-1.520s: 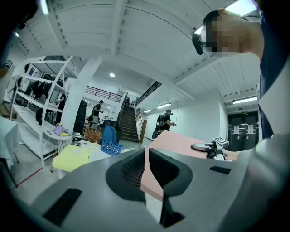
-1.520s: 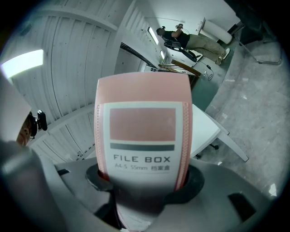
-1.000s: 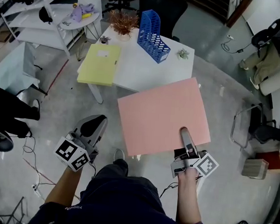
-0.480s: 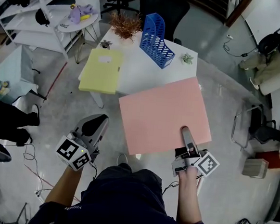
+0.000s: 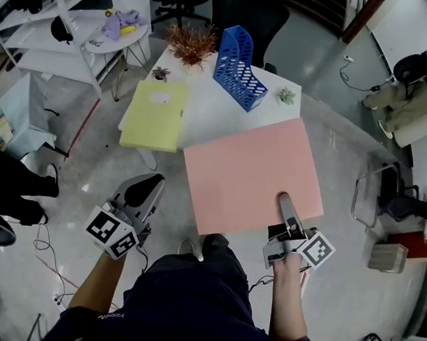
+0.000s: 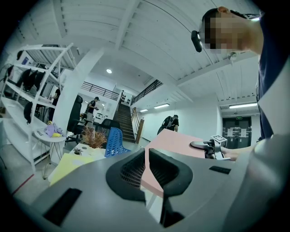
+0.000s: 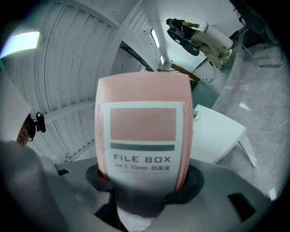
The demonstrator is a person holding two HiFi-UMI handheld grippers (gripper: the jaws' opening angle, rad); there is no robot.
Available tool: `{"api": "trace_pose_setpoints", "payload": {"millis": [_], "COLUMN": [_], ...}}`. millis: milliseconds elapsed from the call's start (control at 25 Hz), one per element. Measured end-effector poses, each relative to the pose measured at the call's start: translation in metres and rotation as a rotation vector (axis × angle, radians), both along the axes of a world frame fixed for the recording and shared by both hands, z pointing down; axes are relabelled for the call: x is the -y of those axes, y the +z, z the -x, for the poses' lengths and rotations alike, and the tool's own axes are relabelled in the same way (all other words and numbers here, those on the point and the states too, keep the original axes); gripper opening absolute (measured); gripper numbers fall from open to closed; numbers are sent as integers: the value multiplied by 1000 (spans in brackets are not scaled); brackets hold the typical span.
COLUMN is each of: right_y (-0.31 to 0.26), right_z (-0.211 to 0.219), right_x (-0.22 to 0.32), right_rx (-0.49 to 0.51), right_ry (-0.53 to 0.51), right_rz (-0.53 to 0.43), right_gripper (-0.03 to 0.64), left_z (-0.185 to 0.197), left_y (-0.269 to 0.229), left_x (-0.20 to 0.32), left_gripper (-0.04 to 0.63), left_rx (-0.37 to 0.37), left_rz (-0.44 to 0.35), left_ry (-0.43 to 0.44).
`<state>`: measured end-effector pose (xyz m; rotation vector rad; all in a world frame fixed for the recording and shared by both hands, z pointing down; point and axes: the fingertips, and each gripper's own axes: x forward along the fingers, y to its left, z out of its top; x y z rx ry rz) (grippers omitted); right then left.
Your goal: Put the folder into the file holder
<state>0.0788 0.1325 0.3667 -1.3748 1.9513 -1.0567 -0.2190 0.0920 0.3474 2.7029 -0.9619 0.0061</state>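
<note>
A pink folder (image 5: 253,176) labelled as a file box is carried flat above the floor. My right gripper (image 5: 287,212) is shut on its near spine, which fills the right gripper view (image 7: 142,136) between the pads of that gripper (image 7: 144,181). The blue file holder (image 5: 238,65) stands on the white table (image 5: 218,108) ahead and is also seen in the left gripper view (image 6: 115,141). My left gripper (image 5: 142,193) is at the left of the folder, apart from it, and its jaws (image 6: 146,167) are together with nothing between them.
A yellow folder (image 5: 155,115) lies on the table's left part, with a dried plant (image 5: 189,43) and a small potted plant (image 5: 283,96) near the holder. A round side table (image 5: 122,26) and white shelving (image 5: 34,12) stand at the left, a chair (image 5: 377,201) at the right.
The table and the blue holder have drawn nearer in the head view as both grippers and the pink folder were carried toward them. The grip is unchanged.
</note>
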Motion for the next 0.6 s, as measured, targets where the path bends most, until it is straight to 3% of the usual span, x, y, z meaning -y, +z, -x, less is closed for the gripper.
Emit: {"api": "trace_pose_setpoints", "payload": {"millis": [600], "right_y": [11], "right_z": [-20], "right_x": [64], "right_rx": [17], "right_ry": [-27], "right_rz": [3], "right_gripper": [267], "left_z": [-23], "left_y": [7], "left_x": [54], "left_gripper": [51], "left_rx": [25], "left_rz": [7], "left_ry": [-13]}}
